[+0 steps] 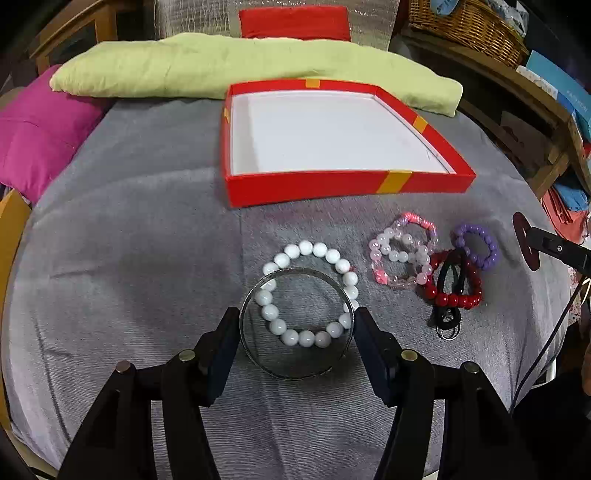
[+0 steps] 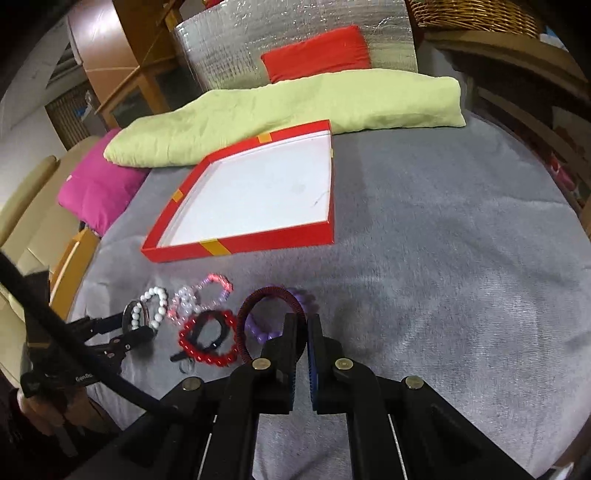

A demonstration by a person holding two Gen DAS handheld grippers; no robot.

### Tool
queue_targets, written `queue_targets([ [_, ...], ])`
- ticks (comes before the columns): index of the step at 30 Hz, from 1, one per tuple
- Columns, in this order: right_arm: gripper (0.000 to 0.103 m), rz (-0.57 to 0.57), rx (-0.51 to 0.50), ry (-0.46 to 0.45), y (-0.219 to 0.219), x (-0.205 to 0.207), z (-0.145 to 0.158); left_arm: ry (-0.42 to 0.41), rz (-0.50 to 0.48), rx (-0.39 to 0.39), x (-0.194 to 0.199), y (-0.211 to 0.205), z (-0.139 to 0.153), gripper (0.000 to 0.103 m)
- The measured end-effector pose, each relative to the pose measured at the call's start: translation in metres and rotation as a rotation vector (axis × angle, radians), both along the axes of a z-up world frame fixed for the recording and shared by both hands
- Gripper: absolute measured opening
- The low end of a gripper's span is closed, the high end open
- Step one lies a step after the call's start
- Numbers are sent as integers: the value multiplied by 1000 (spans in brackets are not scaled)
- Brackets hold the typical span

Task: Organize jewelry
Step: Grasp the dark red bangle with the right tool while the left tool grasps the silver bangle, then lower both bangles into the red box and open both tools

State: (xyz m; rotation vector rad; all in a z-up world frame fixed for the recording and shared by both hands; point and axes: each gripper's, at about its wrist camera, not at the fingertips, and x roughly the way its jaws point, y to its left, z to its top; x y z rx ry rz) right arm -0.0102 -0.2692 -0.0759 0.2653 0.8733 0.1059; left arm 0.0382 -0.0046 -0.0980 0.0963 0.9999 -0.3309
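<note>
A lived-in home room: cushions (image 1: pixel 40 136) and a folded green quilt (image 1: pixel 221 70) on a grey-clothed table (image 1: pixel 129 258), wooden shelving (image 1: pixel 517 92), and a wicker basket (image 1: pixel 469 26).

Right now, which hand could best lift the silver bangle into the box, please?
The left gripper: its fingers touch both sides of the silver bangle, while the right gripper is shut on the dark red ring.

Red box (image 1: pixel 332 186), white inside; white bracelet (image 1: pixel 306 254); grey cloth (image 1: pixel 129 277).
</note>
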Motion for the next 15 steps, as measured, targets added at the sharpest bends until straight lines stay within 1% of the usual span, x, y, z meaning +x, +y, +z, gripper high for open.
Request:
queue_targets([
  [8,5,-4,9,-18,7,1,2,-28,22,-12,-2,14,12,63],
  [11,5,-17,27,-47,8,6,9,-68,45,-24,0,19,25,63],
  [15,5,-40,52,-79,14,29,20,-151,68,-44,12,18,48,63],
])
